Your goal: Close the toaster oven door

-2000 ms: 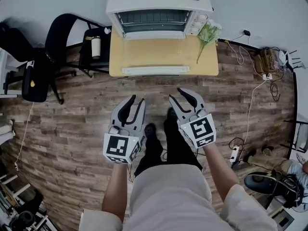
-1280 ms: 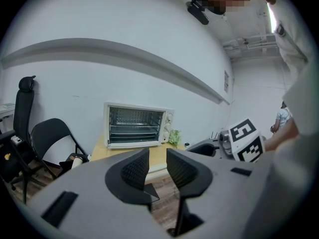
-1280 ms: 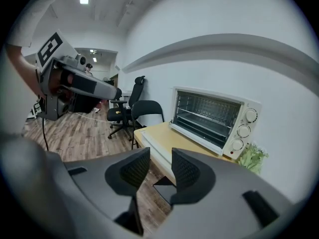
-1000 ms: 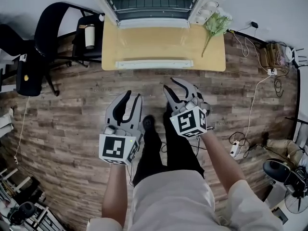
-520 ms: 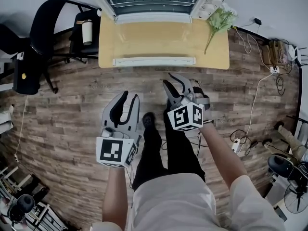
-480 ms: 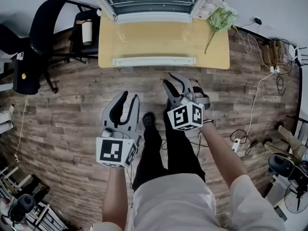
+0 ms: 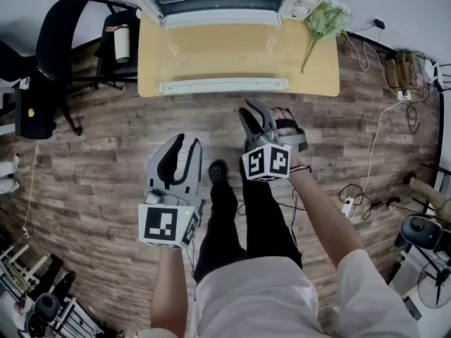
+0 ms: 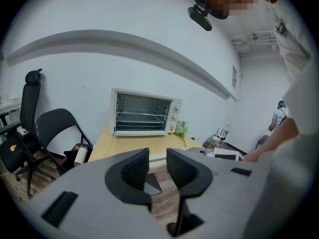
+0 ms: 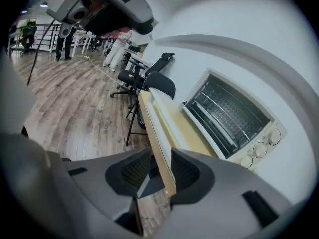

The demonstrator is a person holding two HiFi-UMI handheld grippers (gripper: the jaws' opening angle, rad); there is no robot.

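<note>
While the person is standing on the brown wood-plank floor just short of the bench, the white toaster oven is sitting at the far end of the yellow-topped bench, against the pale wall. Its glass door is standing open. The wire rack inside is showing, and the panel appears to be lying flat over the bench top. Its long white handle bar is running along the near edge.

The right gripper is hovering near that handle bar but not touching it. It is turned partly onto its side, with its jaws spread and nothing between them. In its own view only the bench edge is showing through the gap, farther off. The left gripper is hanging lower and farther back over the floor. It is also gaping and empty.

A green leafy sprig is lying at the bench's right corner. A black folding chair carrying a pale cylinder is standing beside the left corner, with a black office chair next to it.
</note>
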